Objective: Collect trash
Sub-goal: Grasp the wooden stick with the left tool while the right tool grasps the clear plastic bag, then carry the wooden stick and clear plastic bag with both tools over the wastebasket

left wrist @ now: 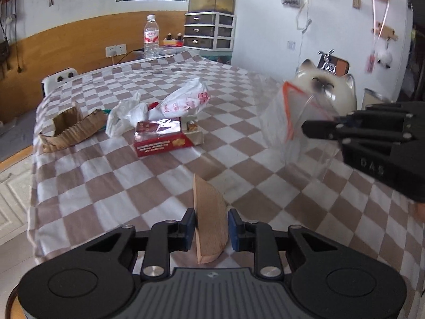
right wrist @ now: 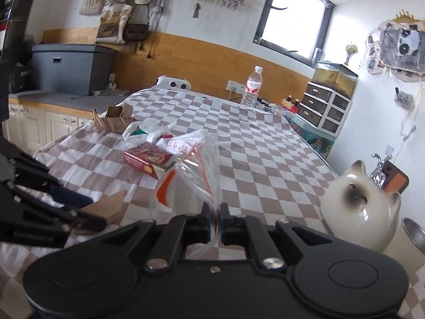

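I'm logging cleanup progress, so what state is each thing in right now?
Left gripper: jaws shut on the cardboard piece.
Cardboard piece: held upright on edge, off the table.
Right gripper: jaws shut on the clear bag.
Clear bag: lifted, its orange-edged mouth gaping open.
Red box: lying flat, uncollected.
White plastic bags: crumpled on the table.
Torn cardboard tray: on the table, uncollected.
Water bottle: upright, capped.

My right gripper (right wrist: 215, 219) is pinched tight on the clear bag with orange trim (right wrist: 196, 175), lifting it above the checkered tablecloth (right wrist: 265, 154). At the left edge my left gripper (right wrist: 87, 212) clamps a brown cardboard piece (right wrist: 109, 207). Beyond lie a red box (right wrist: 146, 159) and crumpled white bags (right wrist: 170, 141).
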Demonstrator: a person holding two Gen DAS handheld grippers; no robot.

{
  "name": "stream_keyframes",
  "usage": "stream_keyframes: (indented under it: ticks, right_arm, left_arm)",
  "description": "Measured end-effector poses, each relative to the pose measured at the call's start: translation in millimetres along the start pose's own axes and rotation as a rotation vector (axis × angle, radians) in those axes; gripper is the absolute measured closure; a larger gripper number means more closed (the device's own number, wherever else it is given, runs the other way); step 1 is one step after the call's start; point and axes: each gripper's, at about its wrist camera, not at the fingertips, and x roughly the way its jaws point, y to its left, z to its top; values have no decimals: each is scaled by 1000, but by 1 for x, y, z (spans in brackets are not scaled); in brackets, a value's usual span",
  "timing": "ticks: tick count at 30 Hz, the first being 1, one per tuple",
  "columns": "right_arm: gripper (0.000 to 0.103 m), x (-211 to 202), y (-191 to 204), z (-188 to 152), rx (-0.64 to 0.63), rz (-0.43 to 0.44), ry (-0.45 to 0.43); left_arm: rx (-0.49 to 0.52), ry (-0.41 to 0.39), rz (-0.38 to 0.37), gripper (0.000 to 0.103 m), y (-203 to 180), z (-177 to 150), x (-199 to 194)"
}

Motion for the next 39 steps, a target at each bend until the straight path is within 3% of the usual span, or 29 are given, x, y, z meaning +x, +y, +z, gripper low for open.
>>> stream_keyframes:
  ticks: [7, 11, 23, 39]
  right_arm:
    - [97, -14, 5, -8, 68, -21, 8]
    - [97, -19, 7, -15, 85, -32, 28]
    - [98, -45, 12, -17, 181, -14, -13]
    - [98, -79, 52, 7, 229, 59, -73]
  left_arm:
    - [-50, -25, 53, 76, -5, -1, 12]
    - [-58, -32, 46, 76, -4, -3, 5]
    - [-106, -143, 29, 76, 10, -9, -51]
    - [-150, -233, 105, 76, 46, -28, -119]
